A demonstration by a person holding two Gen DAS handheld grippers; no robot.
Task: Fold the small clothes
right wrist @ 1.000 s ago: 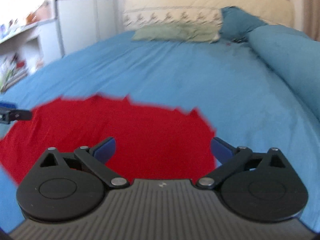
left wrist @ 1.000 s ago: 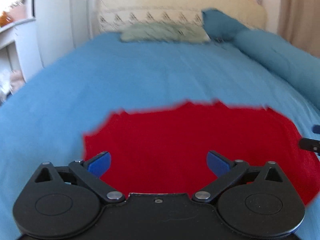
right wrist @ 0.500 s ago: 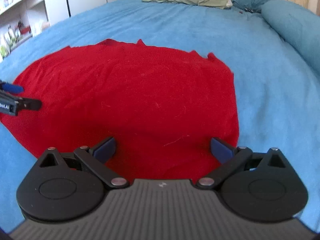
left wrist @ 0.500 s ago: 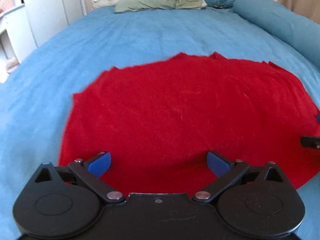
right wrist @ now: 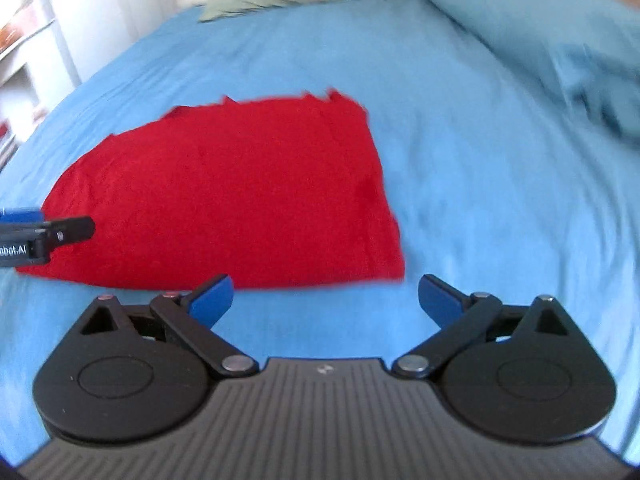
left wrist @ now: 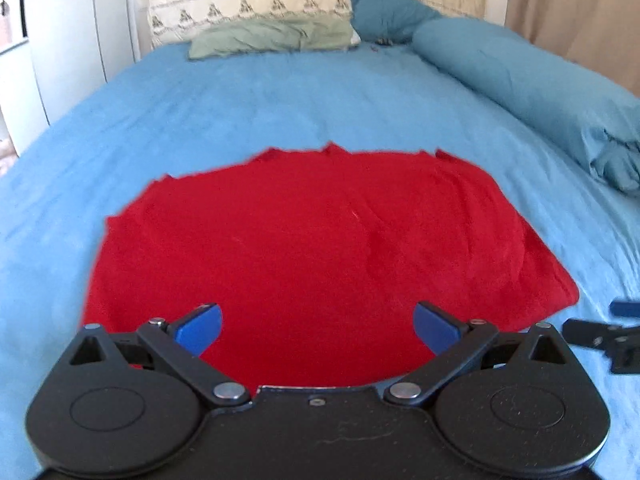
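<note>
A red garment lies flat on the blue bed sheet; it also shows in the right wrist view. My left gripper is open and empty, just above the garment's near edge. My right gripper is open and empty over bare sheet, just in front of the garment's near right corner. The right gripper's tip shows at the right edge of the left wrist view. The left gripper's tip shows at the left edge of the right wrist view.
A rolled blue duvet lies along the bed's right side. A green pillow and a blue pillow lie at the headboard. White furniture stands to the left of the bed.
Both grippers have pulled back toward me and tilted up. The right gripper has moved off the garment onto bare sheet. Both have stayed open.
</note>
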